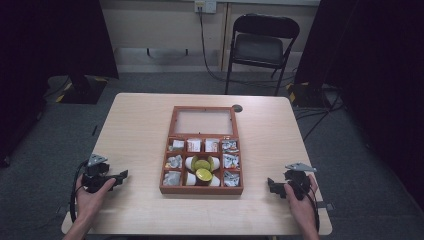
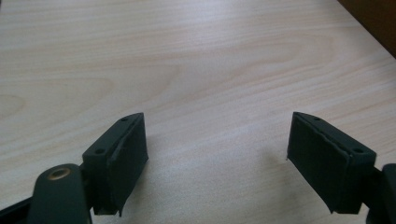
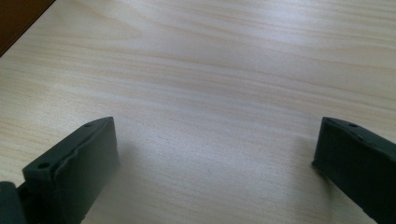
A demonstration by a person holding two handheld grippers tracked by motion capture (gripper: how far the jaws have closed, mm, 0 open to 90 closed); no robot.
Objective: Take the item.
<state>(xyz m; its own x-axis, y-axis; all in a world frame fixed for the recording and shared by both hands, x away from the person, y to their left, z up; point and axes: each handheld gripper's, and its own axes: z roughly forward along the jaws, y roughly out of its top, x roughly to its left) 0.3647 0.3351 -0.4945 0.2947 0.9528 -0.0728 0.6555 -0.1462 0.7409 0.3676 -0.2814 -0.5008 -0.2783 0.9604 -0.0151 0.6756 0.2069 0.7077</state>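
A brown wooden box (image 1: 201, 191) with its glass lid (image 1: 203, 121) laid open stands in the middle of the light wooden table (image 1: 140, 125). Its compartments hold small wrapped packets and, in the centre, white cups with yellow-green lids (image 1: 202, 169). My left gripper (image 1: 121, 176) rests low over the table's front left, held by a hand, pointing toward the box. In the left gripper view its jaws (image 2: 217, 161) stand apart over bare wood, nothing between them. My right gripper (image 1: 270, 185) sits at the front right, jaws (image 3: 215, 168) wide apart over bare wood too.
A dark folding chair (image 1: 261, 46) stands behind the table's far edge. A small dark round grommet (image 1: 237, 108) sits near the lid's far right corner. Dark curtains hang at both sides, and cables run across the grey floor at the right.
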